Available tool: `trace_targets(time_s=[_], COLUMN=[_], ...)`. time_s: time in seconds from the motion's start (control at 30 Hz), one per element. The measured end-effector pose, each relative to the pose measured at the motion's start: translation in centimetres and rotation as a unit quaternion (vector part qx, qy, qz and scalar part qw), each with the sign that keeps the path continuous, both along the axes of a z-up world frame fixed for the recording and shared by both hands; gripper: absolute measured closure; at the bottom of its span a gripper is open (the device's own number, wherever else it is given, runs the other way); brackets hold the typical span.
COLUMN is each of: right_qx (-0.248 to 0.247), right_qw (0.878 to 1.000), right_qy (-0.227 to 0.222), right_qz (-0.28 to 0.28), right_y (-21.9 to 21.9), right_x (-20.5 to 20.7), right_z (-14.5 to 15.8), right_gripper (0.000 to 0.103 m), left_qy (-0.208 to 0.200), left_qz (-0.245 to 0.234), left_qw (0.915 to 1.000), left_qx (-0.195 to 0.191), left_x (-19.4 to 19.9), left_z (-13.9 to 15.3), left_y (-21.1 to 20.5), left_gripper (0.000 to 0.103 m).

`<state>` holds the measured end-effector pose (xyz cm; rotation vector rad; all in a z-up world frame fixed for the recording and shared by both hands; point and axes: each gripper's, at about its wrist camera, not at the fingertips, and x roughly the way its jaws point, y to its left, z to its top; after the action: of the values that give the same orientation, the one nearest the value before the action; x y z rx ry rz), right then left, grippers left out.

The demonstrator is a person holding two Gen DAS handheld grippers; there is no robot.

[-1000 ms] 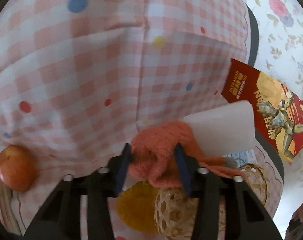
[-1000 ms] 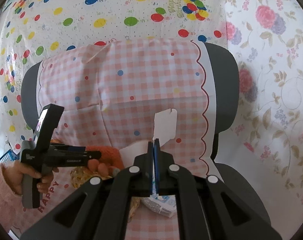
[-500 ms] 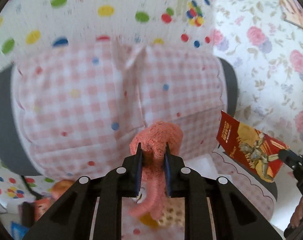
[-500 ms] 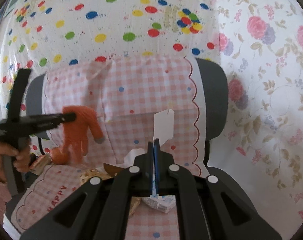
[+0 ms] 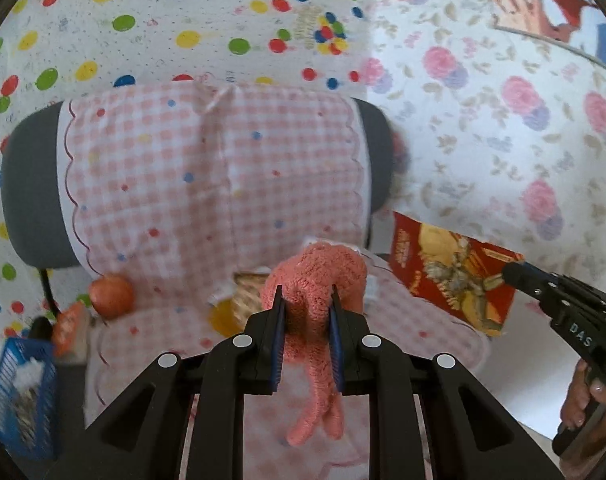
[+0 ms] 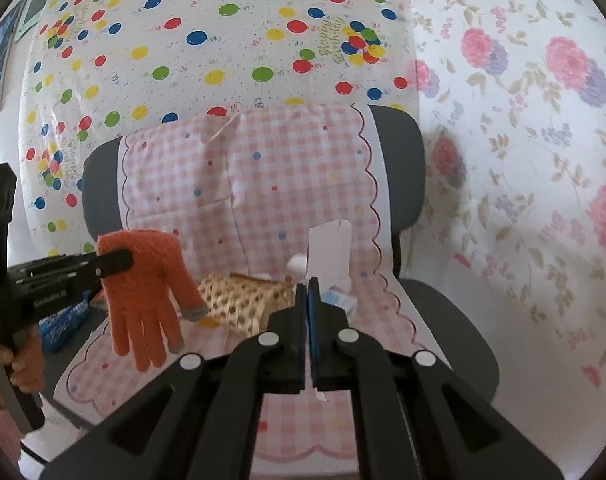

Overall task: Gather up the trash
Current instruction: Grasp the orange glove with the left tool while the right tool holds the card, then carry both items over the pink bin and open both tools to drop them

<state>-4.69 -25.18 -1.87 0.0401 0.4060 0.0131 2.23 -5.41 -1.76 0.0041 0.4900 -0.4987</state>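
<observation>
An orange knitted glove hangs fingers down from my left gripper, whose jaws are shut on its cuff. From the right wrist view the same glove dangles in the air left of the seat, with the left gripper pinching its top. My right gripper is shut on a flat red and yellow printed packet; its white back stands up above the fingertips. In the left wrist view the right gripper holds that packet by its right edge.
A grey chair draped in pink checked cloth fills the middle. On its seat lie a wicker basket, a small white and blue carton and an apple. A blue mesh basket stands on the floor at left.
Both grippers pulled back from the chair and rose. The left jaws closed on the glove and lifted it off the seat; the red packet came away with the right gripper.
</observation>
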Motion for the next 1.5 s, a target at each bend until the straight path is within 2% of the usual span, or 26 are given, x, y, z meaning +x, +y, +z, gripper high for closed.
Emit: trace_targets(time_s=[0.3, 0.57, 0.93, 1.2, 1.27, 1.37, 1.43, 1.5], right_qx=[0.003, -0.004, 0.013, 0.041, 0.053, 0.068, 0.068, 0.066], right_qw=[1.0, 0.996, 0.985, 0.979, 0.977, 0.976, 0.976, 0.976], right_qy=[0.015, 0.029, 0.088, 0.108, 0.113, 0.114, 0.115, 0.112], right_qz=[-0.028, -0.078, -0.148, -0.17, -0.171, -0.173, -0.173, -0.175], right_y=[-0.5, -1.7, -4.4, -6.7, -7.4, -8.1, -8.4, -8.4], right_x=[-6.4, -12.4, -19.5, -20.4, -20.2, -20.0, -19.9, -19.8], right_z=[-1.7, -3.3, -7.4, -9.3, -9.7, -9.9, -9.8, -9.6], right_gripper=[0.101, 0.101, 0.101, 0.101, 0.101, 0.101, 0.099, 0.088], left_qy=[-0.004, 0.003, 0.029, 0.063, 0.071, 0.083, 0.077, 0.071], left_qz=[-0.03, -0.094, -0.188, -0.227, -0.235, -0.238, -0.238, -0.236], left_qw=[0.9995, 0.9955, 0.9817, 0.9716, 0.969, 0.967, 0.9675, 0.9688], left_qx=[-0.01, -0.009, 0.011, 0.023, 0.032, 0.037, 0.035, 0.028], left_x=[-6.3, -10.7, -15.1, -15.2, -15.0, -14.8, -14.8, -14.8], left_z=[-2.2, -4.3, -7.6, -9.5, -9.9, -10.2, -10.0, -9.5], left_y=[-2.7, -6.4, -12.6, -15.9, -16.7, -17.5, -17.6, -17.4], left_gripper=[0.083, 0.083, 0.083, 0.082, 0.08, 0.071, 0.053, 0.045])
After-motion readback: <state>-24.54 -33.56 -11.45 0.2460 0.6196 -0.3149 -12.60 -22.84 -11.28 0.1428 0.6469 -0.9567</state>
